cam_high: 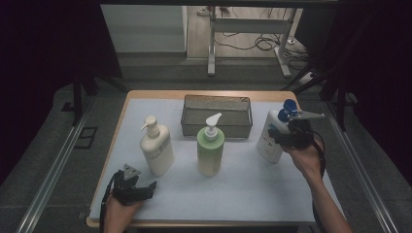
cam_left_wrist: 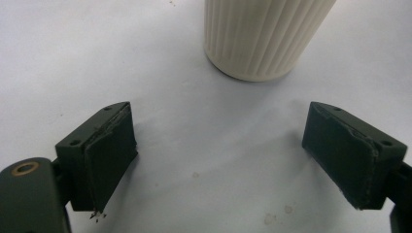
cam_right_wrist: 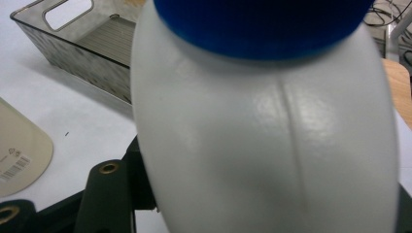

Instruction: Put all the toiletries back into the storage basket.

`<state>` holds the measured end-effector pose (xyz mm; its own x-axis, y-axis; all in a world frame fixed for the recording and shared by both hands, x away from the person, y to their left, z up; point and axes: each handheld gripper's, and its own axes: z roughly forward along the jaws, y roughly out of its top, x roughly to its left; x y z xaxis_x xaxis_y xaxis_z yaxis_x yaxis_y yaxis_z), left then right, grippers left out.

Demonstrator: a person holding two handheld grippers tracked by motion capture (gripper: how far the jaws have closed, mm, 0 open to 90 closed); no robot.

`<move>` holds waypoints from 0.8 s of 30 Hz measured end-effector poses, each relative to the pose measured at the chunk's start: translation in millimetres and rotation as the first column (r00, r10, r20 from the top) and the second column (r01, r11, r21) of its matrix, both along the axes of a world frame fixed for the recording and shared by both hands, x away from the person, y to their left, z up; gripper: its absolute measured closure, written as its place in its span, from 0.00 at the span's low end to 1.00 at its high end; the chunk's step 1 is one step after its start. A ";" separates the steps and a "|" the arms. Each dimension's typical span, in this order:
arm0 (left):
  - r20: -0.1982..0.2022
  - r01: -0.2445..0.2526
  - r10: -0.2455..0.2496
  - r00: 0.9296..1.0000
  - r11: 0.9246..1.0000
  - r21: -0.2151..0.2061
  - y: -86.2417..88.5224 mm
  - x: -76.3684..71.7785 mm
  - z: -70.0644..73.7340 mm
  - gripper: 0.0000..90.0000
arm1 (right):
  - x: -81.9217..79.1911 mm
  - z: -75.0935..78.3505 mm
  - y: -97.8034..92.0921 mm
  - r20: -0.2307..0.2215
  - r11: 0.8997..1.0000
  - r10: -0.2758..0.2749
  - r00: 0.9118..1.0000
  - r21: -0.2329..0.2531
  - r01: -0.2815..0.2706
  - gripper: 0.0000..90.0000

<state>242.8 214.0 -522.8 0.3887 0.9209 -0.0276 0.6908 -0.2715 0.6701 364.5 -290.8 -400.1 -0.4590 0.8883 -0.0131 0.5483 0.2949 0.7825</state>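
Gripped between my right tongs (cam_high: 291, 132), the white blue-capped bottle (cam_right_wrist: 262, 145) isn't yet in the basket (cam_high: 216, 115) beside them; my left tongs (cam_left_wrist: 218, 155) gape empty.

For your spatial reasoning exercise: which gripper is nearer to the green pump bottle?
Left. The left gripper rests open on the mat, in front of and left of the green pump bottle. The right gripper is farther right, around the blue-capped bottle.
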 end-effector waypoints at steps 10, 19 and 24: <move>-0.002 0.004 -0.004 1.000 1.000 0.001 0.1 0.5 0.2 0.13 | -6.4 12.8 6.7 -0.002 1.000 0.026 1.000 -0.015 -0.026 0.44; -0.002 0.008 -0.008 1.000 1.000 0.003 0.3 1.1 0.4 0.13 | -10.8 27.4 12.4 -0.015 0.998 0.066 0.998 0.016 -0.066 0.44; -0.003 0.009 -0.009 1.000 1.000 0.003 0.4 1.2 0.4 0.13 | -12.1 34.6 16.6 -0.016 0.997 0.080 0.997 0.011 -0.080 0.44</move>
<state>244.0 214.4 -522.4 0.3971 0.9174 -0.0262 0.6902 -0.2797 0.6674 352.4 -274.2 -365.5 -0.5287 0.8488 0.0040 0.5359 0.3301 0.7771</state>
